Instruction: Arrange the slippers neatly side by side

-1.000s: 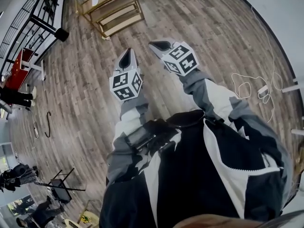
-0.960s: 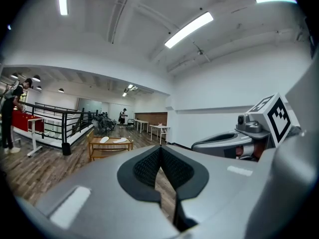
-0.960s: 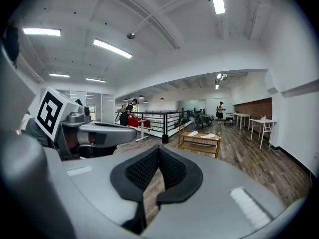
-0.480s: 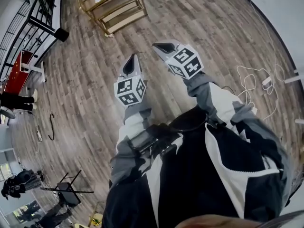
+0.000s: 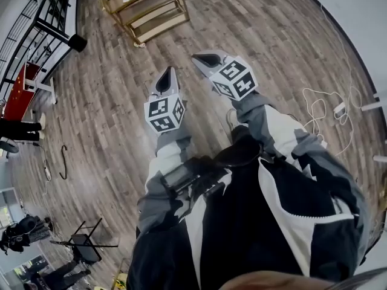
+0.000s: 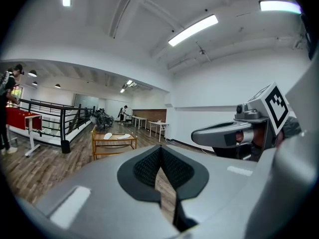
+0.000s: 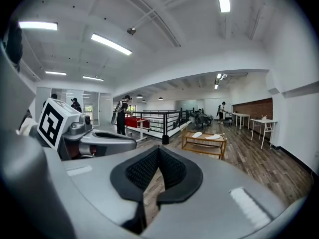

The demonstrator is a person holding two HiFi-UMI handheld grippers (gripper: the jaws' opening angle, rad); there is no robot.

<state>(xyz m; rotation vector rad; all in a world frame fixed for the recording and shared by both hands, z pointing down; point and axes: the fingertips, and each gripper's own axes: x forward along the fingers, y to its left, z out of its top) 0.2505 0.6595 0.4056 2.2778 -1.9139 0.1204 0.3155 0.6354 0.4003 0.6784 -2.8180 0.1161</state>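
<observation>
While jaws meet empty, slippers (image 7: 197, 134) small, distant — rack (image 5: 155, 17) cropped

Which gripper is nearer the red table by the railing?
Left. The left gripper is carried on the side toward the red table; the right gripper is beyond it, farther off. Neither is close.

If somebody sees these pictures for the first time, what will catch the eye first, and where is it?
First, the left claw and the right claw, both shut and empty, held out side by side above the wooden floor. Beyond them, farther down the room, stands a low wooden rack with two white slippers lying on its top.
</observation>
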